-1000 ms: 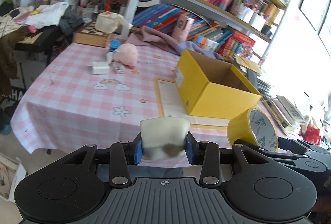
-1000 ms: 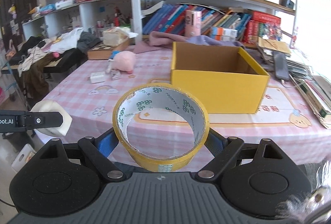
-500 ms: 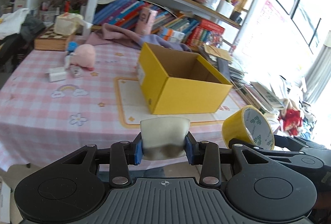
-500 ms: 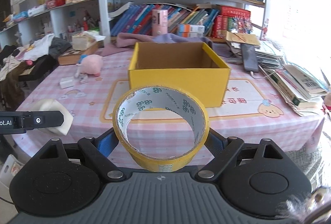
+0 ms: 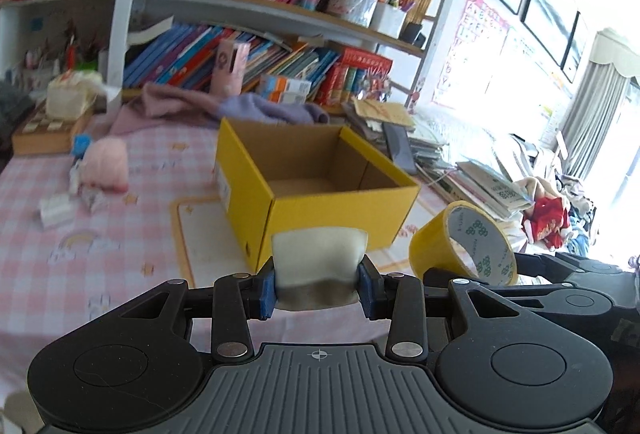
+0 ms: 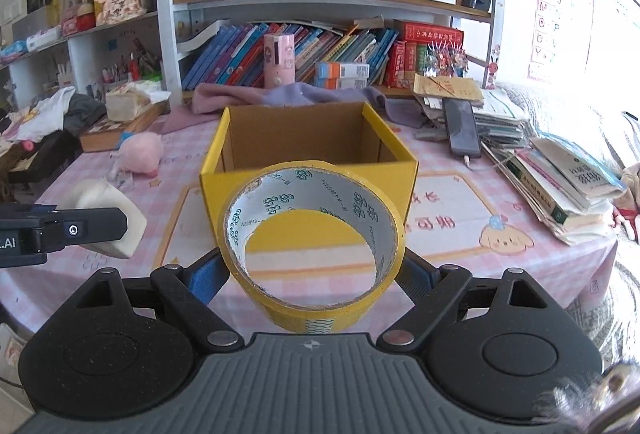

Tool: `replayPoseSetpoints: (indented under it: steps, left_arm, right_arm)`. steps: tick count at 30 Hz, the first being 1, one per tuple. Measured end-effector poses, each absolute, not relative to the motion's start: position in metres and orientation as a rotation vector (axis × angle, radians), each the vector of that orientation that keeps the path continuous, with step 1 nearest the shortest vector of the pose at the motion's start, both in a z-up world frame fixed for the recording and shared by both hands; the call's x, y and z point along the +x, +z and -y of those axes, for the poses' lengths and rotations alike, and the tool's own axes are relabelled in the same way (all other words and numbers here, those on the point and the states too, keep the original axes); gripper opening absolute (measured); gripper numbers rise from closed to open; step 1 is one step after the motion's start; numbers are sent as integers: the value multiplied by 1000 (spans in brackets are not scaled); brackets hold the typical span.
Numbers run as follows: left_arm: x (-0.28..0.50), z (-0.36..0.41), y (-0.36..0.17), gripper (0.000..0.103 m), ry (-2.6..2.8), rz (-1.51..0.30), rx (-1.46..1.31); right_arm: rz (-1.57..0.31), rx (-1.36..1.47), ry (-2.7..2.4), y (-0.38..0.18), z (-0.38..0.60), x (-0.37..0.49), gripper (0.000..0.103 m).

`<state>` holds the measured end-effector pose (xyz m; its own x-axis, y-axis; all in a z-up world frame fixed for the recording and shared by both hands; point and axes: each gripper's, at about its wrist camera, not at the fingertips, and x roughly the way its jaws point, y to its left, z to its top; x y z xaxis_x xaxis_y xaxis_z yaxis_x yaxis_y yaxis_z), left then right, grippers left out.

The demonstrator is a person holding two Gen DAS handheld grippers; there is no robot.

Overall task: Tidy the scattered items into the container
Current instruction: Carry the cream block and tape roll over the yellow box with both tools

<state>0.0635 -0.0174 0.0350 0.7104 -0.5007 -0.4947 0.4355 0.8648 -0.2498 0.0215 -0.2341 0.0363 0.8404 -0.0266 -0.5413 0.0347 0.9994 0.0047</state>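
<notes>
So both grippers are loaded up here. The left gripper point(image 5: 318, 288) has its blue-padded fingers point(image 5: 266, 288) clamped on a soft off-white squishy foam block point(image 5: 319, 266), which sits squarely between the two pads and sticks up above them. The right gripper point(image 6: 314, 276) is squeezing a yellow roll of packing tape point(image 6: 314, 246) from both sides, roll tilted so you look through its hole, with printed green logos on the inner liner.

The open yellow cardboard box point(image 6: 308, 175) sits on the pink checkered tablecloth point(image 6: 460, 161) straight ahead of both grippers, and what shows of its inside looks empty. Both held items hang in the air on the near side of the box, not over it. In the right wrist view, the foam block point(image 6: 108, 222) is off to the left, level with the tape.

A pink plush toy point(image 6: 142, 151) lies further back on the table, left of the box.
</notes>
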Motion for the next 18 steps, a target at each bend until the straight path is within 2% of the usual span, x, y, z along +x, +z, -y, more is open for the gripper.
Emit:
replayPoseSetpoints:
  steps: [18]
  left_arm:
    - [146, 62, 58, 38, -456, -486, -97]
  right_arm:
    - [-493, -38, 69, 67, 279, 130, 88]
